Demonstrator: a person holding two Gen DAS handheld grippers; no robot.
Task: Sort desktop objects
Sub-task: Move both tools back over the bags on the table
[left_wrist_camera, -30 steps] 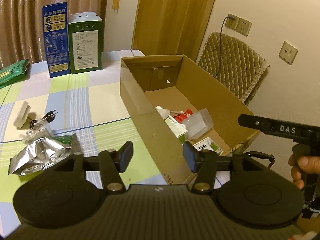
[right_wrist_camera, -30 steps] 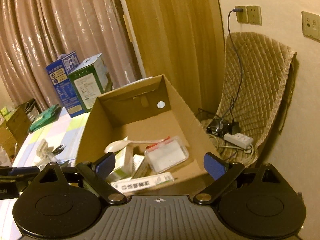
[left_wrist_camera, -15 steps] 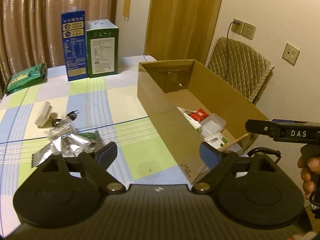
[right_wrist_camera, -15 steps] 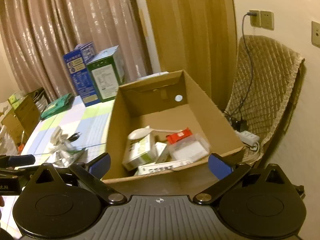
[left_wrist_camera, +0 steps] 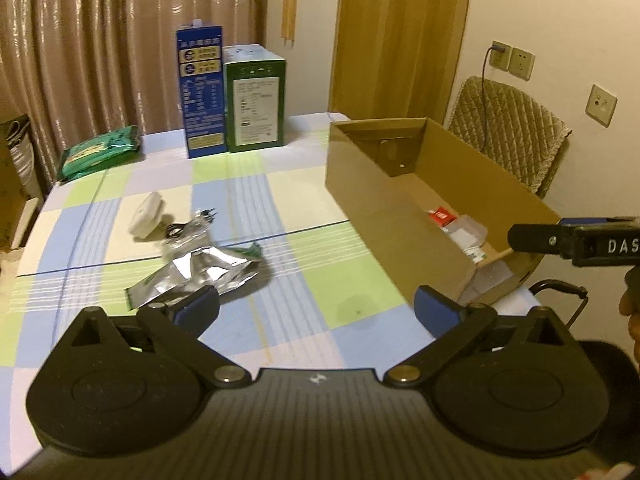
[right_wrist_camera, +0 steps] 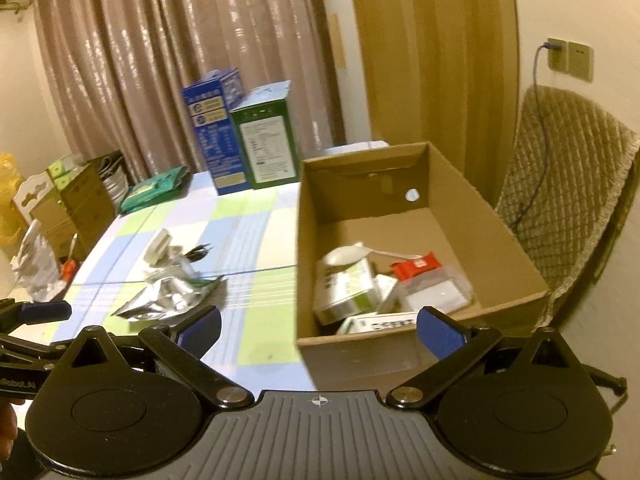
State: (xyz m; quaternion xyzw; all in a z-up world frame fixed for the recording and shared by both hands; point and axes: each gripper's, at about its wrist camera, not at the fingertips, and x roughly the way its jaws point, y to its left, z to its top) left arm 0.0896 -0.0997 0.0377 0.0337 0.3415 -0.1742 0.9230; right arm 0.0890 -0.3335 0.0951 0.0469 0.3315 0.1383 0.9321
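Observation:
A cardboard box [left_wrist_camera: 404,216] [right_wrist_camera: 308,240] stands on the right of the checked table [left_wrist_camera: 304,208]. It holds a white spoon [right_wrist_camera: 348,255], a red packet [right_wrist_camera: 416,266], a clear plastic case [right_wrist_camera: 436,294] and small cartons. A crumpled silver foil bag [left_wrist_camera: 200,276] [right_wrist_camera: 168,300], a white adapter [left_wrist_camera: 146,214] [right_wrist_camera: 158,246] and a black cable [left_wrist_camera: 188,224] lie on the table left of the box. My left gripper [left_wrist_camera: 316,308] is open and empty above the table's near edge. My right gripper [right_wrist_camera: 318,326] is open and empty before the box's near wall.
A blue carton [left_wrist_camera: 200,92] and a green carton [left_wrist_camera: 256,100] stand at the table's far edge, a green pouch [left_wrist_camera: 100,152] to their left. A quilted chair [left_wrist_camera: 508,132] is behind the box. Boxes and clutter [right_wrist_camera: 72,200] sit left of the table.
My left gripper has opened wide and pulled back and up from the box. My right gripper has also backed away from the box, so more of the table shows.

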